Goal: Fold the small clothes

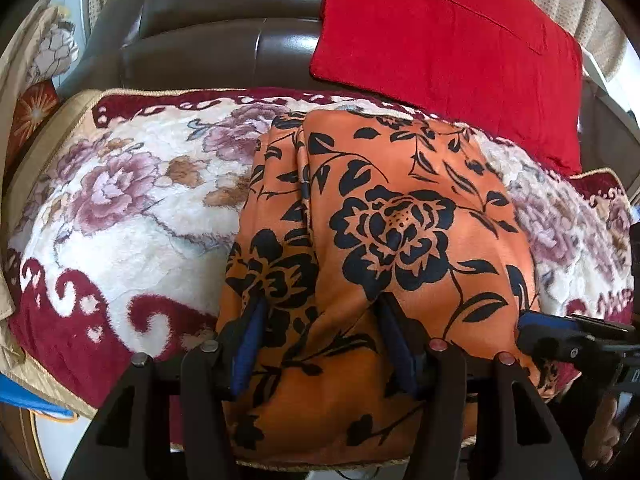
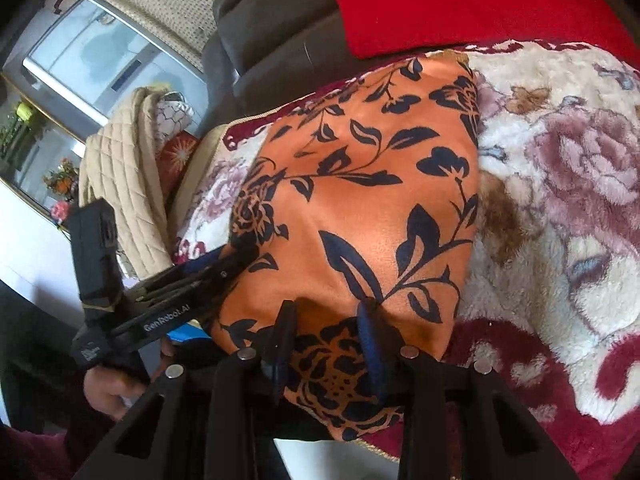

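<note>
Red cushion (image 1: pixel 448 40) on brown sofa (image 1: pixel 208 20), floral blanket (image 1: pixel 132 200), beige quilt (image 2: pixel 128 168).

The orange cloth (image 1: pixel 400 240) covers the tips of the left tongs (image 1: pixel 322 312), so their grip cannot be judged. The right tongs (image 2: pixel 326 320) are half buried in its folds. The red cushion (image 1: pixel 440 32) is cut by the top edge.

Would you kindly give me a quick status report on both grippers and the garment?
Left gripper and right gripper both open, fingers straddling near edge of orange floral garment. Garment lies partly folded on floral blanket. Red cushion behind, clear of it.
</note>
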The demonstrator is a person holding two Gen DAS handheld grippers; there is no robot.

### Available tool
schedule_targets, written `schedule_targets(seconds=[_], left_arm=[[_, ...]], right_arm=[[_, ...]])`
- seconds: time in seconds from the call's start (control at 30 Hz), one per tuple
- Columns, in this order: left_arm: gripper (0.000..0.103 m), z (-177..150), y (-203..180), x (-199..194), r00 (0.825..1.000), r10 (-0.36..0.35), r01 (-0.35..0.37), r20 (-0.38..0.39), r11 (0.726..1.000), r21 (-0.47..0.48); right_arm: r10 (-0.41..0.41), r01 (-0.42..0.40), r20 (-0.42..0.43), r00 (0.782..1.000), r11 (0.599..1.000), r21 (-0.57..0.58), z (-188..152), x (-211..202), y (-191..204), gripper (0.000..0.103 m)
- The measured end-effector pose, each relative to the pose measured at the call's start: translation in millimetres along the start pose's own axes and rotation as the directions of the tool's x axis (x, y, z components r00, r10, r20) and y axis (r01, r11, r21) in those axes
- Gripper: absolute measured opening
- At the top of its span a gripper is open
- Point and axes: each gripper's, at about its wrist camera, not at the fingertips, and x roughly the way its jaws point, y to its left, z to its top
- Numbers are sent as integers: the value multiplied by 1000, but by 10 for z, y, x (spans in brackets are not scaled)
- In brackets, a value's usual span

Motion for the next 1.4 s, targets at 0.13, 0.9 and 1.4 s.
schedule_targets(seconds=[0.13,0.9,1.4], left_arm=[[59,152,75,-181,999,-33,33,-4,999,-34],[64,445,88,-93,996,82,-82,-30,997,18],[83,54,-95,-154,991,125,-121,-43,989,85]], right_arm=[[27,-29,33,999,999,40,256,-177,-39,38],[-59,47,131,990,995,92,777,-109,-239,39],[-93,87,95,991,994,67,92,-254,-167,66]])
